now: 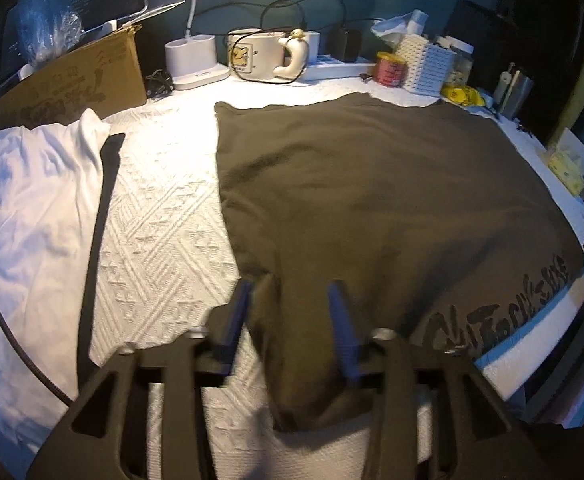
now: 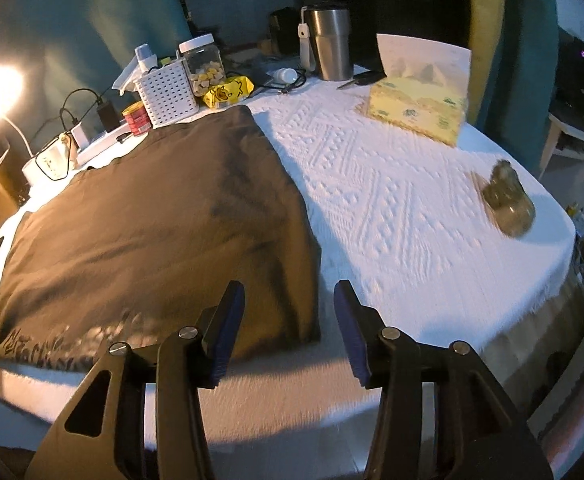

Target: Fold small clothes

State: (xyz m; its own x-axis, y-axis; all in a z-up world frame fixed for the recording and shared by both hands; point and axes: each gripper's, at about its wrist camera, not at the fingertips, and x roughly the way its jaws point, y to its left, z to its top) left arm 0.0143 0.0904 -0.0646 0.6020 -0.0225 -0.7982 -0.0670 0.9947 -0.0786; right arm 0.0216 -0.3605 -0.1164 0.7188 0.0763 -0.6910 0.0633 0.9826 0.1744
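A dark olive-brown garment [image 1: 371,208] with black lettering near its front edge lies spread flat on the white textured table cover [image 1: 160,216]. It also shows in the right wrist view [image 2: 152,220]. My left gripper [image 1: 292,292] is open, its fingers straddling the garment's near left corner, which hangs over the table's front edge. My right gripper [image 2: 288,292] is open and empty, just above the garment's near right corner. A white garment [image 1: 32,208] lies crumpled at the far left.
A black strap [image 1: 100,240] lies beside the white garment. Along the back stand a cardboard box [image 1: 72,80], a white mug [image 1: 260,56], a red tin [image 1: 389,68] and a white basket [image 2: 168,92]. A tissue box [image 2: 415,104], steel tumbler [image 2: 331,44] and glass jar [image 2: 509,204] stand at right.
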